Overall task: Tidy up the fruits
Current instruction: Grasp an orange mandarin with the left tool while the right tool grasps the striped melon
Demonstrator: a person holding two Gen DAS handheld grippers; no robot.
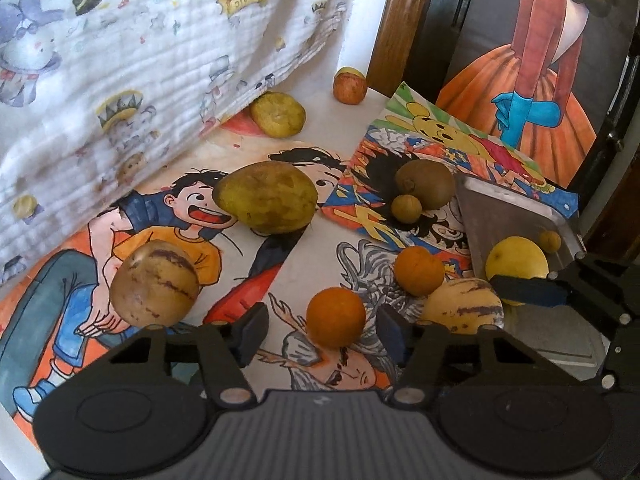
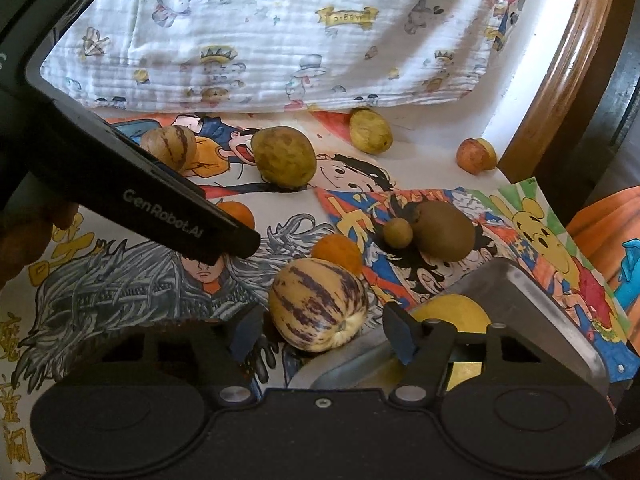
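**Tray holds 2 fruits**

Your metal tray (image 1: 516,216) carries 1 yellow fruit (image 1: 516,266) and 1 small brown fruit (image 1: 550,241). Just beside the tray lies a striped melon (image 2: 318,304). Your left gripper (image 1: 320,330) gapes around an orange (image 1: 336,317); your right gripper (image 2: 324,334) spreads empty over the tray's near corner.

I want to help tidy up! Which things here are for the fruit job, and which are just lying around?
For the job: tray, oranges, striped melons, kiwi, yellow fruit in the tray, both tongs.

Just lying about: cartoon drawings, printed cloth, wooden rail.
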